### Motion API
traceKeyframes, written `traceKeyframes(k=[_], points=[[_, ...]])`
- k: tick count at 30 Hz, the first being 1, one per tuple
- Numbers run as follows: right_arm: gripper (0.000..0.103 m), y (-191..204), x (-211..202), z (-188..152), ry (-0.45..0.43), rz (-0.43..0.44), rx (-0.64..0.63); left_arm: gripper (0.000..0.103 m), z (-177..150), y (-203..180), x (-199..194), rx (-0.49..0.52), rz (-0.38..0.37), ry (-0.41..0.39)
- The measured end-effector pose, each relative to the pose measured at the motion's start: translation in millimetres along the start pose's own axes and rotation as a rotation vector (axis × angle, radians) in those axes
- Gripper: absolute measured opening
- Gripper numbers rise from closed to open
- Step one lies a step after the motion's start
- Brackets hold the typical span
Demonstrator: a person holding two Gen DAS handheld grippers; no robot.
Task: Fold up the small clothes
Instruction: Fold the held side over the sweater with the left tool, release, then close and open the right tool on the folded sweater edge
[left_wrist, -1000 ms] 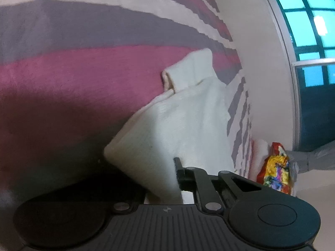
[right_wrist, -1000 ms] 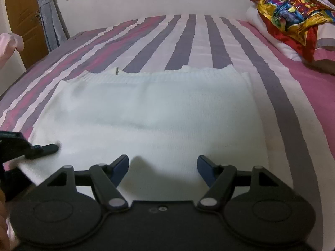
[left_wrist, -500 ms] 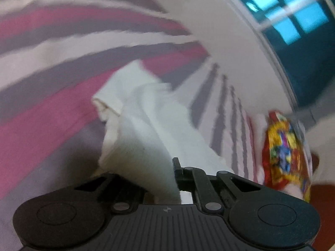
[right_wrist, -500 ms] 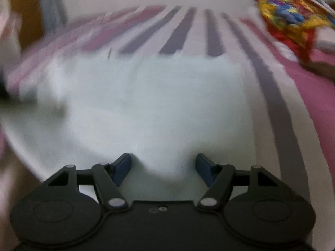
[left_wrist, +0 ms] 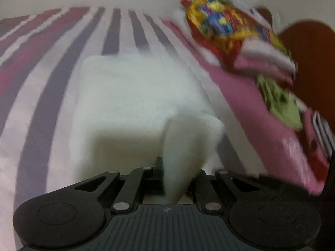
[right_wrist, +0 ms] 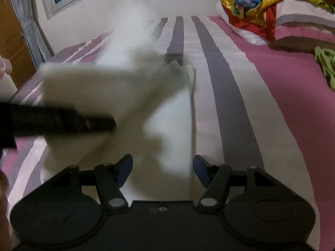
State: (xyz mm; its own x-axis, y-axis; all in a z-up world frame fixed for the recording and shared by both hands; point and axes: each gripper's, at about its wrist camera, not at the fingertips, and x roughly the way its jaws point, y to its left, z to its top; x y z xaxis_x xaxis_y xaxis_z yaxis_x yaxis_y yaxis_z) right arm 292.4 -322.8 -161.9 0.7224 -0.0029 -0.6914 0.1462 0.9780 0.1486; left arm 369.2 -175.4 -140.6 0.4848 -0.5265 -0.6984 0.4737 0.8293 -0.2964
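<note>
White knit cloth is pinched between the closed fingers of the left gripper (left_wrist: 167, 179), which lifts a flap of the white garment (right_wrist: 167, 113) above the striped bedspread (right_wrist: 230, 104). Right gripper (right_wrist: 162, 168) hovers open over the garment's near edge. Colourful bedding (right_wrist: 261, 2) lies at the bed's far right corner.
</note>
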Motion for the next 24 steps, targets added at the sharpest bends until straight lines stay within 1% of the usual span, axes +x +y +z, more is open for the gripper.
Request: traceKeyframes(k=[2, 4, 5, 6, 7, 8, 9, 11, 12, 14, 17, 19, 20, 22, 24], points=[[0.063, -3, -1, -3, 0.007, 0.010, 0.002, 0.008, -3, 2, 0, -0.024, 0.007, 0.019], [0.063, -5, -3, -5, 0.012, 0.023, 0.000, 0.008, -2, 7, -10, -0.060, 0.000, 0.016], [0.063, -5, -3, -5, 0.015, 0.030, 0.000, 0.010, -1, 8, -16, -0.063, 0.000, 0.017], [0.063, -6, -4, -6, 0.017, 0.039, 0.005, 0.027, -3, 9, -21, -0.063, -0.002, 0.018], [0.064, -8, -5, -6, 0.021, 0.051, 0.011, 0.057, -4, 8, -29, -0.064, -0.017, 0.020], [0.064, -8, -7, -6, 0.024, 0.059, 0.017, 0.072, -5, 5, -28, -0.065, -0.026, 0.016], [0.064, -9, -9, -6, 0.024, 0.070, 0.022, 0.084, -9, 2, -37, -0.058, -0.028, -0.007], [0.064, -11, -13, -5, 0.025, 0.080, 0.027, 0.084, -12, -11, -41, -0.030, -0.036, -0.029], [0.064, -13, -15, -5, 0.030, 0.080, 0.031, 0.084, -14, -11, -47, -0.033, -0.046, -0.035], [0.064, -20, -15, -3, 0.039, 0.099, 0.065, 0.084, -9, -7, -51, -0.069, -0.042, -0.050], [0.064, -25, -25, -3, 0.041, 0.120, 0.080, 0.084, -3, 15, -54, -0.146, -0.005, -0.063], [0.066, -25, -33, -4, 0.050, 0.142, 0.082, 0.084, -1, 30, -57, -0.205, 0.022, -0.087], [0.069, -25, -36, -5, 0.053, 0.158, 0.089, 0.084, 0, 36, -57, -0.212, 0.047, -0.100], [0.075, -23, -41, -7, 0.053, 0.190, 0.107, 0.084, -1, 41, -50, -0.185, 0.109, -0.110], [0.074, -18, -39, -4, 0.058, 0.220, 0.123, 0.084, -6, 47, -41, -0.195, 0.138, -0.089]])
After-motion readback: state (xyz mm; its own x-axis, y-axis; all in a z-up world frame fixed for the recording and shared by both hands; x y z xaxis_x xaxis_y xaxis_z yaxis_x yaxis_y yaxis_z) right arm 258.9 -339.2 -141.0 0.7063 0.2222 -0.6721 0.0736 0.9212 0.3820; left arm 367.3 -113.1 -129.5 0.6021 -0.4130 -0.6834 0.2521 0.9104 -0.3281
